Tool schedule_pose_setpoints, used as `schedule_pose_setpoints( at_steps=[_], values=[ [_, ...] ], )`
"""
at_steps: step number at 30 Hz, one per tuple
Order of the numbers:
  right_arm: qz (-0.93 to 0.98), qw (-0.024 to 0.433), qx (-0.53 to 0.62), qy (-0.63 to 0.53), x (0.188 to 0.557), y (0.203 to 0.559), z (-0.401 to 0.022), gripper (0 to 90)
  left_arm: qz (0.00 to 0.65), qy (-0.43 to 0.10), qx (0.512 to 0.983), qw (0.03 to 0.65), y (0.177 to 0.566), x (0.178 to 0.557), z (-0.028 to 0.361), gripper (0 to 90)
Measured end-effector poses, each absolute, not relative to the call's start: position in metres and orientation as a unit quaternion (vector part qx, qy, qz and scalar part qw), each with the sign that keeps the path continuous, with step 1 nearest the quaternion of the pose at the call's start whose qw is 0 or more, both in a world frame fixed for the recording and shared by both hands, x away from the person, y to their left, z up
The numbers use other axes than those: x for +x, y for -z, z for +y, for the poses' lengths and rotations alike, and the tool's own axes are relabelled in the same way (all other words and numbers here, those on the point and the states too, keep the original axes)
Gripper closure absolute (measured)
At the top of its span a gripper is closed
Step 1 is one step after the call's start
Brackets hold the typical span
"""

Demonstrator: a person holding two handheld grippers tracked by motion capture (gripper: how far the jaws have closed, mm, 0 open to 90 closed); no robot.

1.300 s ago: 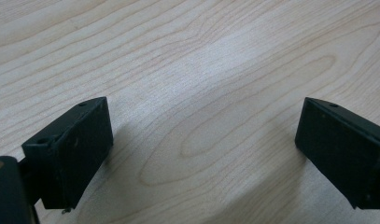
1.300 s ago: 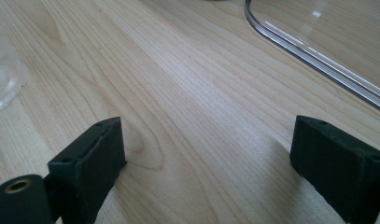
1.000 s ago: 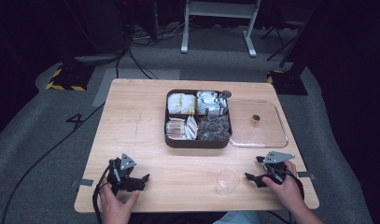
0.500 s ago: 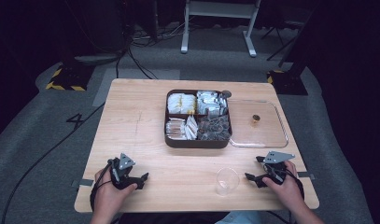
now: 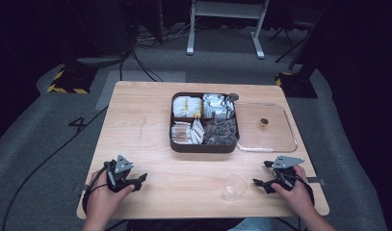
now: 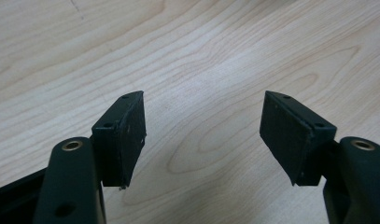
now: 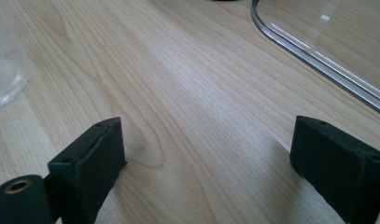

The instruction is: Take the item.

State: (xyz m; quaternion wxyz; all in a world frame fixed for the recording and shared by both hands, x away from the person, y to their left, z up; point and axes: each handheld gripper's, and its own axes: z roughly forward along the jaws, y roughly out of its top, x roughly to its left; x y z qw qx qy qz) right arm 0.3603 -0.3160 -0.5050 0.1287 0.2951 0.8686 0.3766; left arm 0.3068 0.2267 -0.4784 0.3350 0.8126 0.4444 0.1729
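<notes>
High view, left gripper [image 5: 136, 181] lying low on the bench [image 5: 145, 139], right gripper [image 5: 263, 174] resting beside the clear cup [image 5: 234, 186], left gripper view, jaws closing on nothing, right gripper view, jaws gaping wide, empty.

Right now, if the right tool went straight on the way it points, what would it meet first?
Probably nothing soon: the right tool, jaws apart, faces bare table. The clear cup sits off to one side, the clear lid to the other; farther on, depth is unclear.
</notes>
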Motion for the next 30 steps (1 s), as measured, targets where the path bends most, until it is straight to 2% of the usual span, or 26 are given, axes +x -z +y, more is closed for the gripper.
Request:
schedule_pose_setpoints(
  at_steps=[7, 13, 30],
  values=[
    [0.869, 0.128, 0.295, -0.377, 0.360, 0.505, -0.316, 10.3, 0.457, -0.160, 0.817, 0.314, 0.462, 0.304, 0.222, 29.0],
    [0.869, 0.128, 0.294, -0.376, 0.360, 0.505, -0.316, 10.3, 0.441, -0.154, 0.813, 0.348, 0.444, 0.305, 0.210, 29.1],
    [0.868, 0.130, 0.297, -0.377, 0.358, 0.505, -0.317, 11.2, 0.414, -0.157, 0.813, 0.378, 0.398, 0.315, 0.192, 29.7]
  ],
)
